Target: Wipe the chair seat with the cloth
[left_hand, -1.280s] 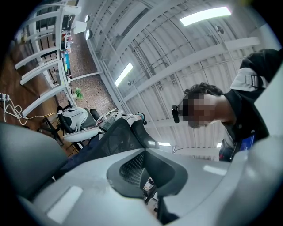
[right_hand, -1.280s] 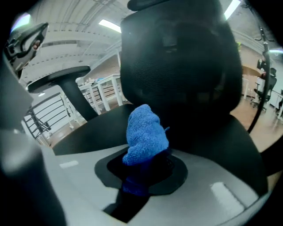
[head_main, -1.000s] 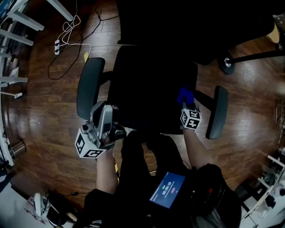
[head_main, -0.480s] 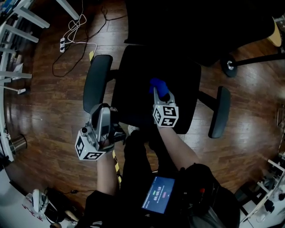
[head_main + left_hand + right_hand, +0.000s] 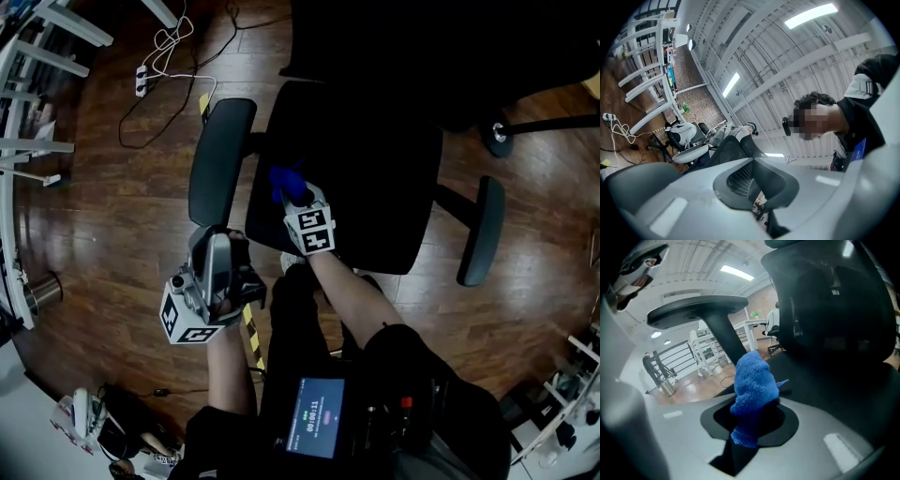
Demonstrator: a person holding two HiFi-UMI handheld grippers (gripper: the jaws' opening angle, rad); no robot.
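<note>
Blue cloth (image 5: 286,180) pinched in right claw (image 5: 294,195), mid-wipe at left edge of chair seat (image 5: 375,169); left claw (image 5: 761,192) closed, empty; next, likely dragging rightward under steady pressure.

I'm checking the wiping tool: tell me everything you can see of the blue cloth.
The blue cloth is a fluffy terry-like rag, bunched up. The right gripper is shut on its lower part; the rest sticks out forward. It sits at the left edge of the black chair seat, beside an armrest.
</note>
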